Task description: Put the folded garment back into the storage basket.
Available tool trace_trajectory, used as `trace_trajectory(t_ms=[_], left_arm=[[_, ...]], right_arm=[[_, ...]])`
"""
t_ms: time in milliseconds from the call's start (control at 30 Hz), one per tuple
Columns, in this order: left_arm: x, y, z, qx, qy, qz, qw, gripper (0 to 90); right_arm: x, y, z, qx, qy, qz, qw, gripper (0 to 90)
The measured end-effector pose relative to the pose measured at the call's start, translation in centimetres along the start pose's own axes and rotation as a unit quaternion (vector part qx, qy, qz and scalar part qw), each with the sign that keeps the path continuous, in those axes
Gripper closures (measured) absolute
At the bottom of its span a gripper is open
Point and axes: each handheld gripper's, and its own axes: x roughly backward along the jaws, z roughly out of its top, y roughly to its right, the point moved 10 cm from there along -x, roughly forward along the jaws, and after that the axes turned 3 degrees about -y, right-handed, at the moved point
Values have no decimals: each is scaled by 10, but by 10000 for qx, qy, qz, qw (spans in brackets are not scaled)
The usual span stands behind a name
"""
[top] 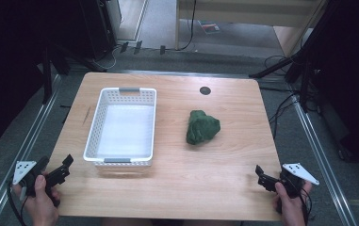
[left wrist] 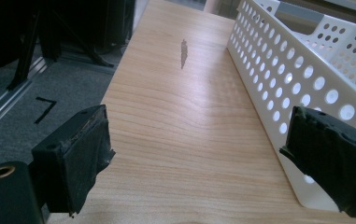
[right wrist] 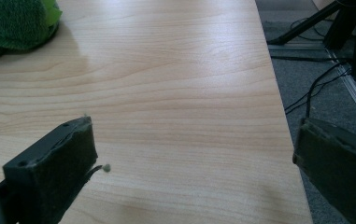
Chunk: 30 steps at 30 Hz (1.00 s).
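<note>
Nothing begun: green cloth (top: pixel 202 127) loose on table (top: pixel 224 188), ahead of right gripper (top: pixel 262 176); basket (top: pixel 102 106) empty beside left gripper (top: pixel 64 167). Both fingers apart, empty.

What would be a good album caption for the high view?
Two open grippers, left and right, wait at a wooden table holding a white basket and green cloth.
</note>
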Motion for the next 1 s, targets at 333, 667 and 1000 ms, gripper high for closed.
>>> trace_trajectory(t_ms=[333, 667, 1000], left_arm=[[14, -5, 19, 294, 160, 70, 9994, 77], [32, 18, 51, 84, 300, -73, 9995, 76], [32, 50, 64, -139, 218, -378, 9990, 76]], right_arm=[[-1, -1, 0, 41, -15, -1, 10000, 0], [0, 0, 0, 13, -26, -9, 10000, 0], [-1, 0, 0, 8, -29, -21, 10000, 0]])
